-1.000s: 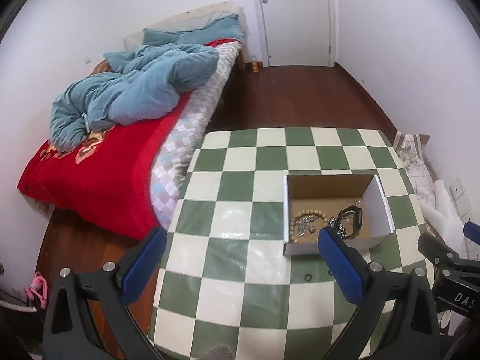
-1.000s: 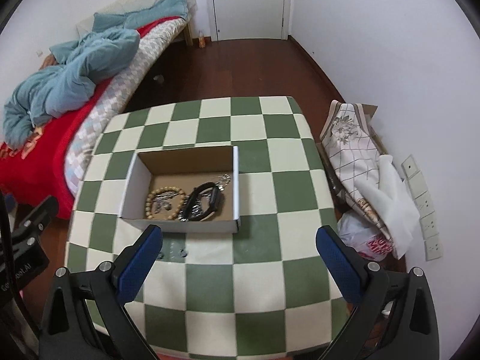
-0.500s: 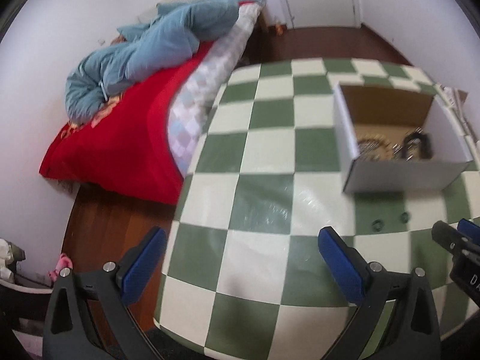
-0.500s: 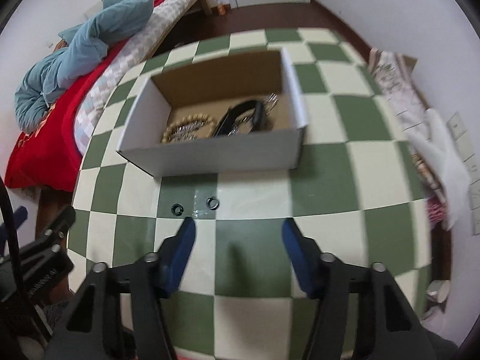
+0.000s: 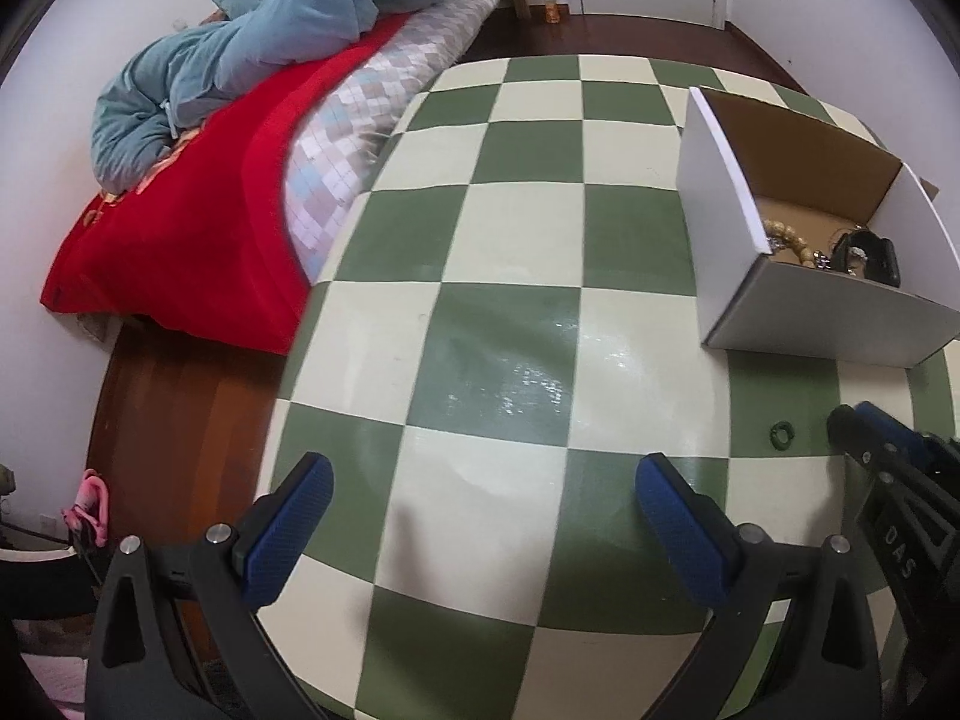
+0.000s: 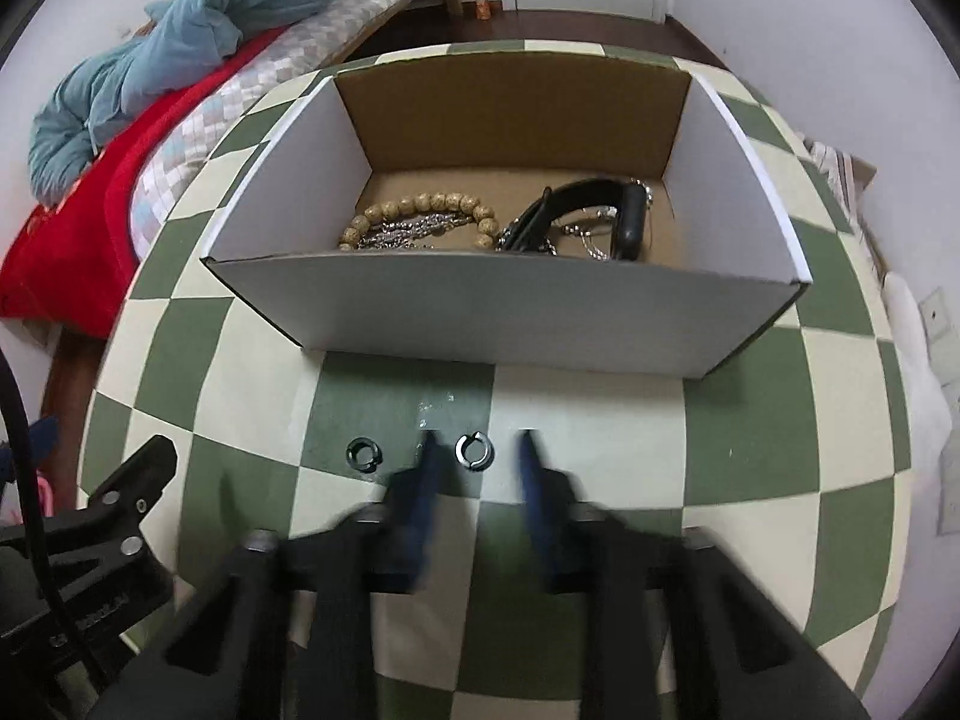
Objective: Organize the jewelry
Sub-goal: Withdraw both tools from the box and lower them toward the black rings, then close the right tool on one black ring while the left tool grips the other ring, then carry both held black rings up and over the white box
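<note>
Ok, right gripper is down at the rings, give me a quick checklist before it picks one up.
1. Ring sits between the right gripper's fingers: ok.
2. Jaws closing, pads not yet pressing the ring: ok.
3. Second ring outside the fingers, to their left: ok.
4. Box open, with room beside the bead bracelet: ok.
5. Left gripper open, off to the side: ok.
6. Fingertips touching the table: cannot tell, blurred.

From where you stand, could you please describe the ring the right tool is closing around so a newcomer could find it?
On the checkered table, look just in front of the white cardboard box, where two small dark rings lie side by side. It is the split ring between the closing right tool fingertips; the other ring lies clear to their left.
</note>
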